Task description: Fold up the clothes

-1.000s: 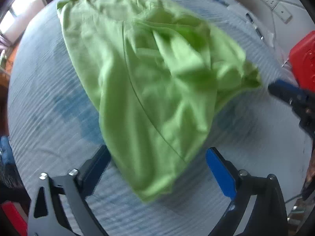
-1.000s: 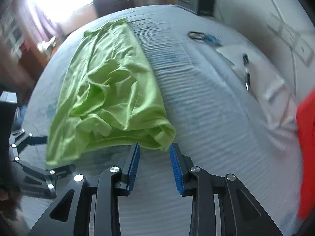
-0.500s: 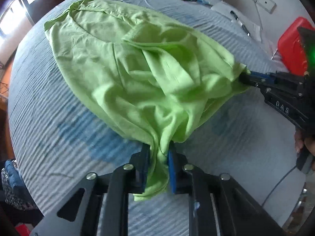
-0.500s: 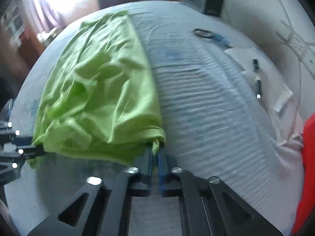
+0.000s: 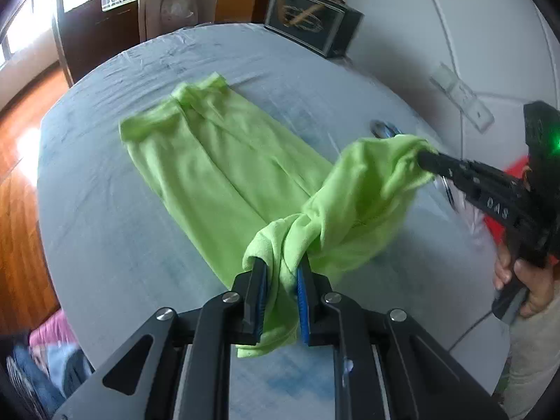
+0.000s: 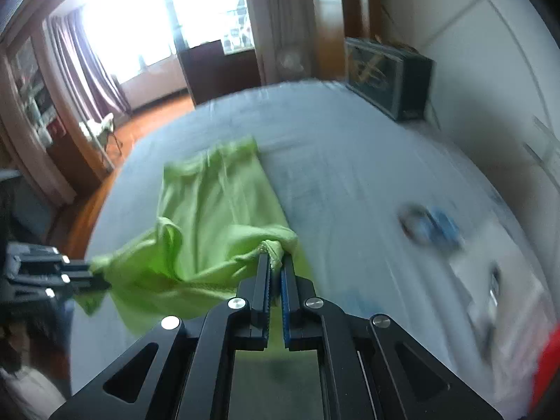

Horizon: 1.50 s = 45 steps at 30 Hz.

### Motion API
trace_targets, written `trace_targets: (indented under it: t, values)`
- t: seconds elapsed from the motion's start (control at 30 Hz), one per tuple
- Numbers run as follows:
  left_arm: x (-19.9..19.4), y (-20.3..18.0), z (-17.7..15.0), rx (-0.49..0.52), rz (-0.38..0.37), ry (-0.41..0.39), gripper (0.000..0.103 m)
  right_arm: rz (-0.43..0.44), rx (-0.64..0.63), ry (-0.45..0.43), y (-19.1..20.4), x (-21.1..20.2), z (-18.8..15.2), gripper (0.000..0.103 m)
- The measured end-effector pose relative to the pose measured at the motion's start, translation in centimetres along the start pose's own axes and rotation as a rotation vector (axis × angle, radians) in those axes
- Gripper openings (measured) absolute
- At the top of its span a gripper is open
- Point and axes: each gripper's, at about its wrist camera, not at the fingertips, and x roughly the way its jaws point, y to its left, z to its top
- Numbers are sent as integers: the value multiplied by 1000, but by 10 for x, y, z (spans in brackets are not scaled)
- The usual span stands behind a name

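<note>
A lime-green garment [image 5: 224, 161] lies along the grey-covered table [image 5: 105, 231], its far end flat and its near end lifted. My left gripper [image 5: 281, 266] is shut on one bunched near corner of the cloth. The right gripper [image 5: 425, 157] comes in from the right and pinches the other near corner; a hand holds its handle. In the right wrist view the right gripper [image 6: 274, 262] is shut on a fold of the green garment [image 6: 213, 210], and the left gripper [image 6: 92, 274] grips the cloth at the left edge. The fabric hangs stretched between the two grippers.
A dark box [image 5: 311, 35] stands at the table's far end near the white wall. Blue-handled scissors [image 6: 430, 227] and papers with a pen [image 6: 497, 283] lie on the right side. A red object [image 6: 549, 367] is at the right edge. Clothes lie on the floor [image 5: 52, 357] at left.
Both grippers closed on the garment's near corners, then lifted and carried them toward the far end. The cloth has gone from a spread heap to a long strip with its near end raised.
</note>
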Motion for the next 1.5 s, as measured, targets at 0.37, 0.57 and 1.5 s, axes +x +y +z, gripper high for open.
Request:
trace_targets:
  t: [0.37, 0.57, 1.5]
  values:
    - [78, 157, 124, -124, 5, 93, 15, 58, -25, 132, 29, 221, 163, 5]
    - [86, 185, 140, -183, -68, 129, 82, 62, 39, 185, 21, 257, 184, 29]
    - [144, 193, 167, 273, 83, 223, 48, -47, 646, 178, -15, 128, 3, 34]
